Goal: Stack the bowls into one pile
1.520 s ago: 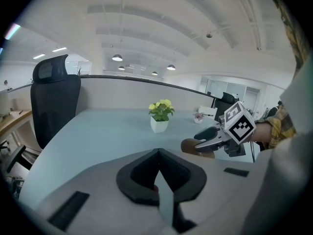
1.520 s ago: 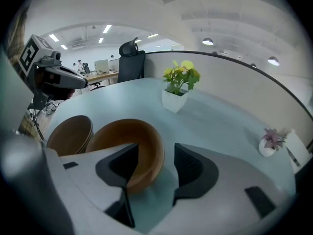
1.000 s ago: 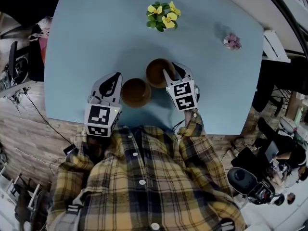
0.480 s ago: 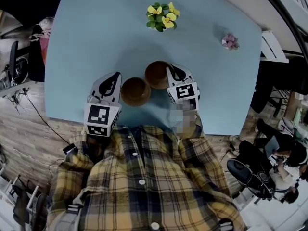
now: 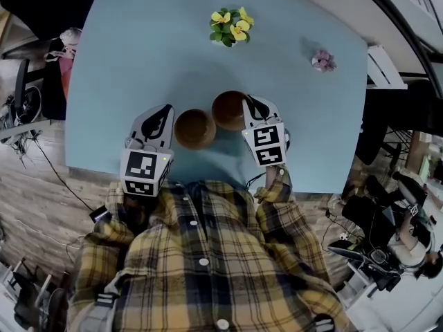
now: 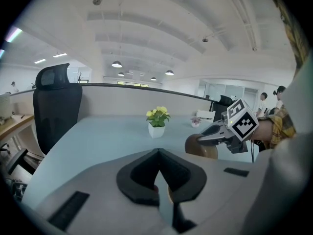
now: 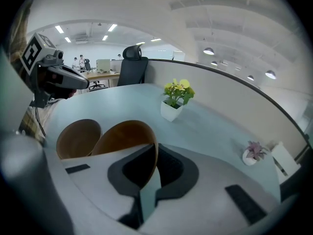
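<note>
Two brown wooden bowls are at the near middle of the light blue table [image 5: 138, 47]. My right gripper [image 5: 249, 108] is shut on the right rim of the right bowl [image 5: 227, 109], which it holds tilted just above the table. In the right gripper view that bowl [image 7: 122, 141] has its rim clamped between the jaws of my right gripper [image 7: 154, 165], and the left bowl [image 7: 78, 138] sits beside it. The left bowl [image 5: 194, 128] rests on the table. Just left of it is my left gripper [image 5: 163, 115], shut with nothing between its fingers.
A white pot of yellow flowers [image 5: 230, 26] stands at the far middle of the table, and a small pink plant [image 5: 322, 61] at the far right. The table's near edge runs just below the grippers. Office chairs and cables lie around the table.
My right gripper has closed on the right bowl's rim and raised it a little. The left gripper and left bowl have stayed put.
</note>
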Tool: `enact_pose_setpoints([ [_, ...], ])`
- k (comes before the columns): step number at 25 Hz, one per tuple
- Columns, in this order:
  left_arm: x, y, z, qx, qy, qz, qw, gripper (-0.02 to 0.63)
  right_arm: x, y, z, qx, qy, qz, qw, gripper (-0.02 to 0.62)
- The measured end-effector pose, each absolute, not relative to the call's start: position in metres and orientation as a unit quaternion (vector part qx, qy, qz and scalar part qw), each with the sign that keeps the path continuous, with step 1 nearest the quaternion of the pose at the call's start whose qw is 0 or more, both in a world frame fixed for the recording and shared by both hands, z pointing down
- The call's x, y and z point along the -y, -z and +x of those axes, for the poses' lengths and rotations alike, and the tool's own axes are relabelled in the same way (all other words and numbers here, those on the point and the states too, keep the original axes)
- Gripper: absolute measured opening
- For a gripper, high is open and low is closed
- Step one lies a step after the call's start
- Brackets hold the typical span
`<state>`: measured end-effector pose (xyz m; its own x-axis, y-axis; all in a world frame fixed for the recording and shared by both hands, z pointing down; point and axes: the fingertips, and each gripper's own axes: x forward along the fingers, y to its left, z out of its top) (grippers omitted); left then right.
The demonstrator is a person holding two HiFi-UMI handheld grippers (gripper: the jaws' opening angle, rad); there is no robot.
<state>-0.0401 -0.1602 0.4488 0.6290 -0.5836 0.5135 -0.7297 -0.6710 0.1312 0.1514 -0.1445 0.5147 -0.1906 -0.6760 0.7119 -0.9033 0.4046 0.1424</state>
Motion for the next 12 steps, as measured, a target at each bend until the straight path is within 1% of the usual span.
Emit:
enact_pose_setpoints([
  [12,0.138,-0.431,-0.052,0.380,-0.199,0.891,0.150,-0.009,0.130,-0.478,0.134,0.768,-0.120,0.527,0.344,0.014],
])
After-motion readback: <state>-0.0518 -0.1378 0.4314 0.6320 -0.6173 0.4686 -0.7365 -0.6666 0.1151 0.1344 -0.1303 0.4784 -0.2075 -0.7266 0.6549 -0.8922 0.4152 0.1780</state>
